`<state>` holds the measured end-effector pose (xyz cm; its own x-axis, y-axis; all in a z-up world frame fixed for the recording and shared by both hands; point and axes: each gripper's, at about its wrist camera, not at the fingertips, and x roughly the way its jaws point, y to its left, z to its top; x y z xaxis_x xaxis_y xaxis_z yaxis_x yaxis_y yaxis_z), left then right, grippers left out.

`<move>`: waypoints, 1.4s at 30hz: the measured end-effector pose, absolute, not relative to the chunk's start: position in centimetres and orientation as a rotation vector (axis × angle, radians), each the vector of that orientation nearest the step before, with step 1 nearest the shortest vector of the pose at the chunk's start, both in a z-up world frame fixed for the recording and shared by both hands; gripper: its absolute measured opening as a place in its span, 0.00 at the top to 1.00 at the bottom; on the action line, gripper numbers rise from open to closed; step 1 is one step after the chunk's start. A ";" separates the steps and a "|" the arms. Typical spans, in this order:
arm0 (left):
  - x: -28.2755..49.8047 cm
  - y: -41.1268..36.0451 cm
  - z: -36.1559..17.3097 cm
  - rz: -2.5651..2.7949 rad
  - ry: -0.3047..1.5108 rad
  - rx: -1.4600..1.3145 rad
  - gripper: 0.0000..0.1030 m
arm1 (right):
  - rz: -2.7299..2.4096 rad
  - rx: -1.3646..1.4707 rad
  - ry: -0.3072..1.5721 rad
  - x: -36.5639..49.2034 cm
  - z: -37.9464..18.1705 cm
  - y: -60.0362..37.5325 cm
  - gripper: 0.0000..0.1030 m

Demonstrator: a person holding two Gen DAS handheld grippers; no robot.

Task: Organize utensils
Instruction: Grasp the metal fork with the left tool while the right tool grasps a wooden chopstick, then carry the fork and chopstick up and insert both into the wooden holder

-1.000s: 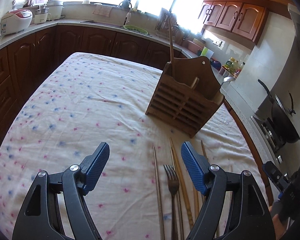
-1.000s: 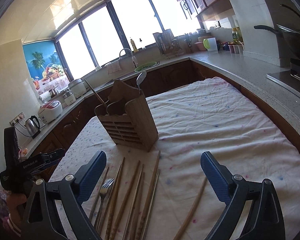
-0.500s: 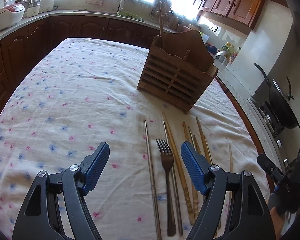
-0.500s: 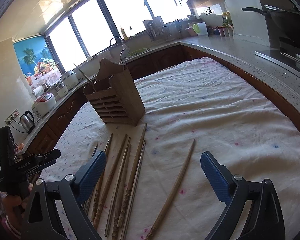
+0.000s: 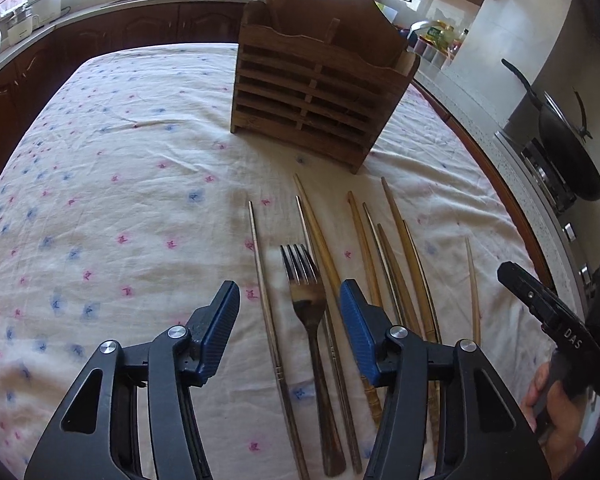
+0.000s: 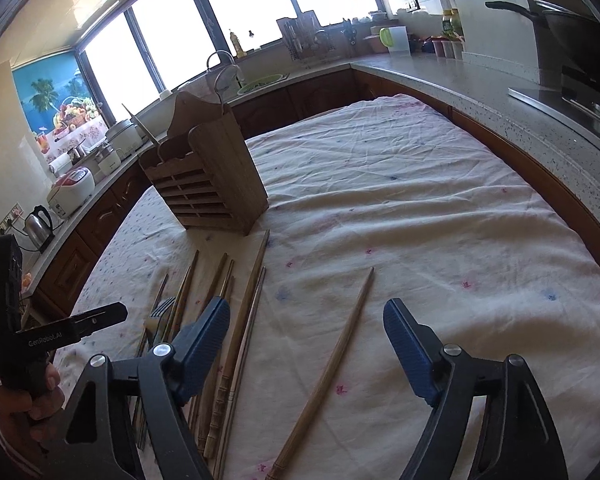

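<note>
A wooden slatted utensil holder (image 5: 320, 92) (image 6: 210, 188) stands on the floral tablecloth, with a stick and a spoon in it. In front of it lie a metal fork (image 5: 308, 312) (image 6: 160, 320), metal chopsticks (image 5: 266, 300) and several wooden chopsticks (image 5: 392, 264) (image 6: 244, 320). My left gripper (image 5: 290, 322) hovers over the fork and a metal chopstick; its jaws are closing and touch nothing. A lone wooden chopstick (image 6: 332, 364) lies between the jaws of my right gripper (image 6: 306, 344), which are closing without pressing on it.
Kitchen counters ring the table (image 6: 420, 216): a rice cooker (image 6: 70, 192) and a kettle (image 6: 40, 224) on the left, a wok (image 5: 568, 148) on a stove at the right. A hand (image 5: 556, 404) holds the other gripper at the right edge of the left wrist view.
Both grippers have sunk toward the table and their jaws have narrowed. The left one has come over the fork; the lone chopstick now lies between the right jaws.
</note>
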<state>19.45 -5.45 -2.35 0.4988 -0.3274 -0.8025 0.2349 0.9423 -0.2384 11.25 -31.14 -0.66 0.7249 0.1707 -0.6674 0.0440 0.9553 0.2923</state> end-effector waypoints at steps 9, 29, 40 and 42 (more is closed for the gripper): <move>20.6 -7.2 -4.2 -0.343 1.071 -0.019 0.61 | 0.059 0.269 0.854 13.3 -2.9 -31.1 0.43; 20.0 -5.3 -2.2 -0.381 1.028 -0.074 0.78 | 0.081 0.253 0.840 13.9 -1.9 -31.0 0.94; 17.8 -3.0 2.2 -0.387 0.907 -0.142 0.79 | 0.143 0.294 0.731 12.1 2.6 -30.2 0.94; 17.5 -2.7 2.9 -0.388 0.887 -0.152 0.79 | 0.150 0.296 0.715 11.8 3.2 -30.0 0.94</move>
